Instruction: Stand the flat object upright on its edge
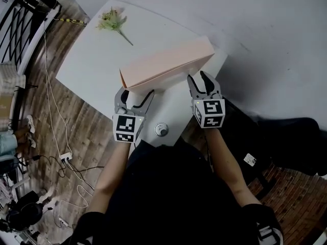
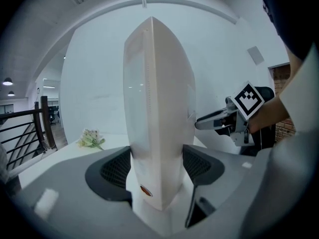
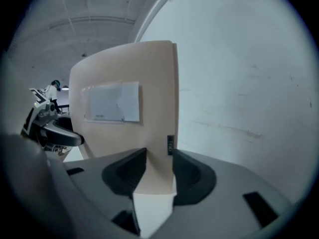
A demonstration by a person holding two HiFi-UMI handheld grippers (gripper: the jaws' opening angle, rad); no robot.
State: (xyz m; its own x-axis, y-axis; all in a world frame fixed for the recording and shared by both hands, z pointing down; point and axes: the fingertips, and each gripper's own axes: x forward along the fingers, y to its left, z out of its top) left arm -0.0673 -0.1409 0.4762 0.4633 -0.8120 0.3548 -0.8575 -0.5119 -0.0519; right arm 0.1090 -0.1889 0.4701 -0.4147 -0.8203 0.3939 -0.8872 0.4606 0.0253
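A flat pale pink box (image 1: 166,63) stands upright on its long edge on the white table (image 1: 92,65). My left gripper (image 1: 136,93) holds its near left end, and in the left gripper view both pads press on the box (image 2: 159,108). My right gripper (image 1: 197,78) grips the right end. In the right gripper view the jaws sit against both faces of the box (image 3: 124,133), which carries a white label. Each gripper shows in the other's view: the right gripper (image 2: 224,118) and the left gripper (image 3: 50,128).
A small flower sprig (image 1: 113,20) lies at the table's far left corner. A small round object (image 1: 161,129) sits at the near table edge between my arms. A white wall runs behind the table. Cables and a power strip (image 1: 65,158) lie on the wooden floor at left.
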